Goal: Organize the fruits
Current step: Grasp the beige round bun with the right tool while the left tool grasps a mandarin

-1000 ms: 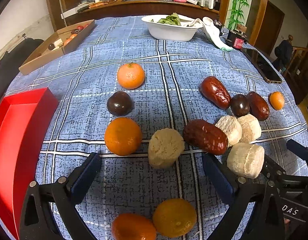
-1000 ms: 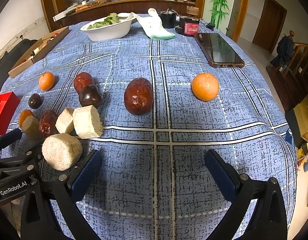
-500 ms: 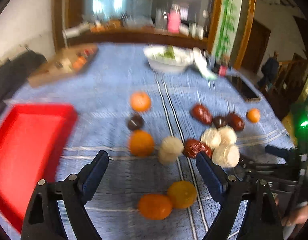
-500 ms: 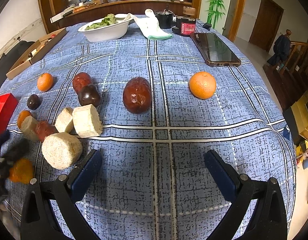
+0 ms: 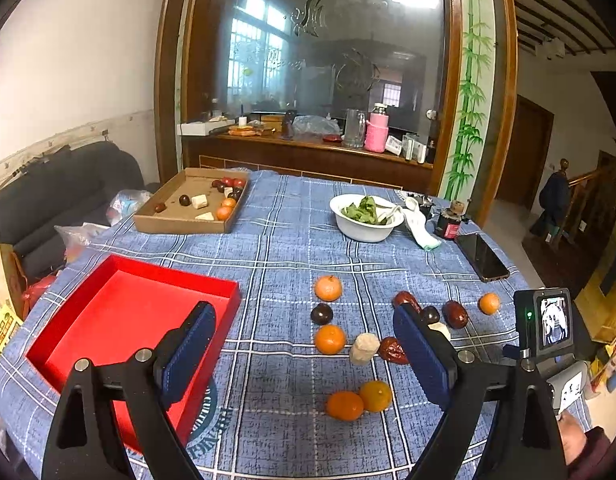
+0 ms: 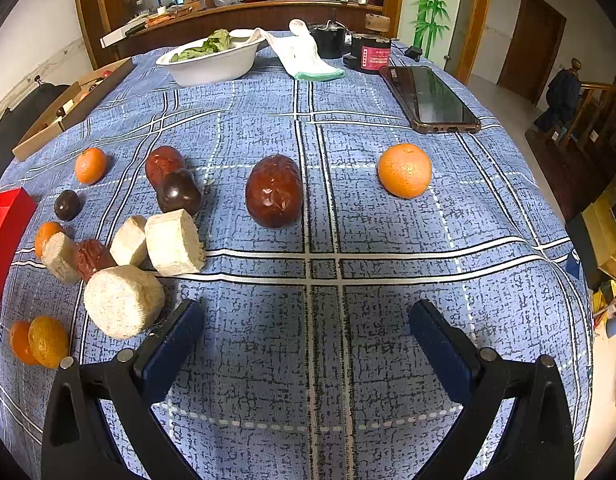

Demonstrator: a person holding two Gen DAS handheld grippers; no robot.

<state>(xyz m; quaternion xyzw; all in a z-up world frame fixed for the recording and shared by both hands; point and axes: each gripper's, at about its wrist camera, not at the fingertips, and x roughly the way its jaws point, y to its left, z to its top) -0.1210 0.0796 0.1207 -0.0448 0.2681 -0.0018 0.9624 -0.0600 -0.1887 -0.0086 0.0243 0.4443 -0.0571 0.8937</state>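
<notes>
Your left view takes in the whole blue checked tablecloth [image 5: 276, 248], the empty red tray [image 5: 120, 312] near left and a far cardboard box [image 5: 188, 208] of fruit; your right view cuts the tray to a sliver and hides the box's contents. Both the left gripper [image 5: 304, 352] and the right gripper [image 6: 304, 340] gape empty. Glossy dates [image 6: 274, 196], pebbled oranges [image 6: 404, 170] and chalky pale chunks [image 6: 124, 300] lie scattered mid-table.

Red tray [image 5: 120, 276] on blue plaid tablecloth [image 5: 284, 248].
</notes>
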